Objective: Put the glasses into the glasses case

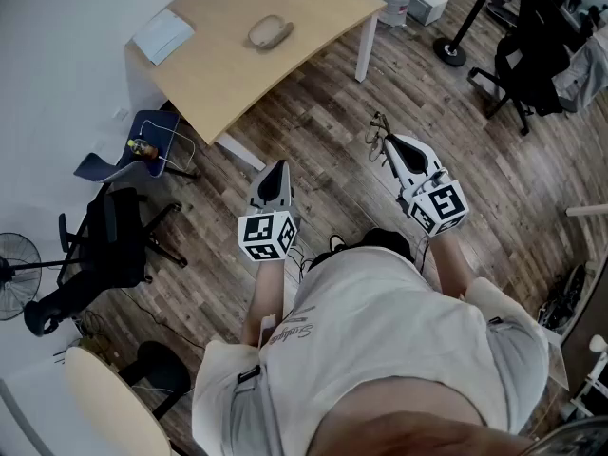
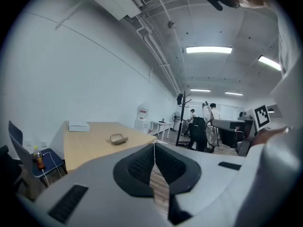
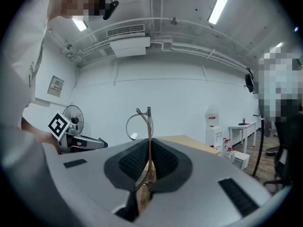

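Observation:
A thin wire-framed pair of glasses sticks out of my right gripper, whose jaws are shut on its frame, held in the air over the wooden floor. The beige glasses case lies on the light wooden table, well ahead and left of both grippers. My left gripper is shut with nothing in it, in the air short of the table's near edge.
A pale flat box lies at the table's left end. A blue chair with a bottle stands left of the table, a black office chair below it. Another black chair is at the upper right.

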